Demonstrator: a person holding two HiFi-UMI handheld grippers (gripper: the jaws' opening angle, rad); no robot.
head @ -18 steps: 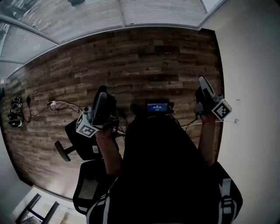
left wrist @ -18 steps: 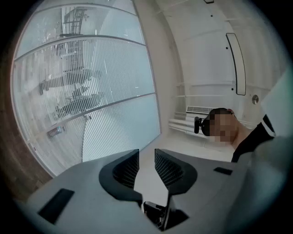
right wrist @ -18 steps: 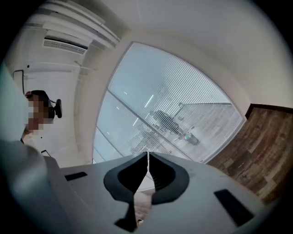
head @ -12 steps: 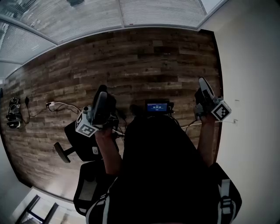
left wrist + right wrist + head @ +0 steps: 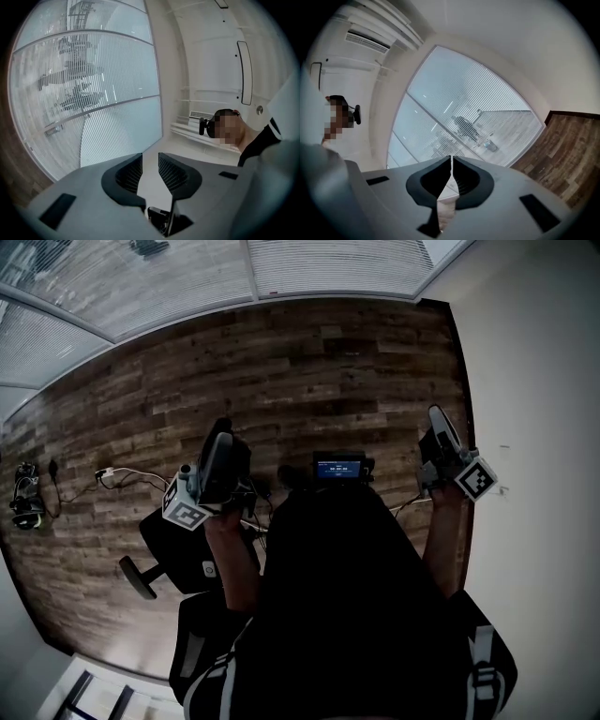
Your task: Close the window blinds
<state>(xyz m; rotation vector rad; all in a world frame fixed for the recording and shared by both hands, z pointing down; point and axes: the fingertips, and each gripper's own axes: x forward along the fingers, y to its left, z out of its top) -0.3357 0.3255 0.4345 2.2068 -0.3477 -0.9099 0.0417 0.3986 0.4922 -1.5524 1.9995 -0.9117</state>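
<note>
Slatted window blinds (image 5: 337, 263) run along the top of the head view, beyond the wooden floor (image 5: 309, 371). They fill the left of the left gripper view as lowered blinds (image 5: 93, 93) and the middle of the right gripper view as blinds (image 5: 487, 112), with shapes outside showing through the slats. My left gripper (image 5: 222, 430) is held up in front of me, its jaws (image 5: 150, 161) close together with only a narrow gap and nothing in it. My right gripper (image 5: 437, 418) is raised near the right wall, its jaws (image 5: 451, 161) meeting at the tips, empty. Neither touches the blinds.
A black office chair (image 5: 178, 549) stands just left of my body. Cables and a small device (image 5: 23, 502) lie on the floor at far left. A plain wall (image 5: 534, 381) closes the right side. A small lit screen (image 5: 339, 467) sits at my chest.
The head view has drifted slightly, so the floor clutter at left sits lower. The left gripper has risen a little; the right gripper has hardly moved.
</note>
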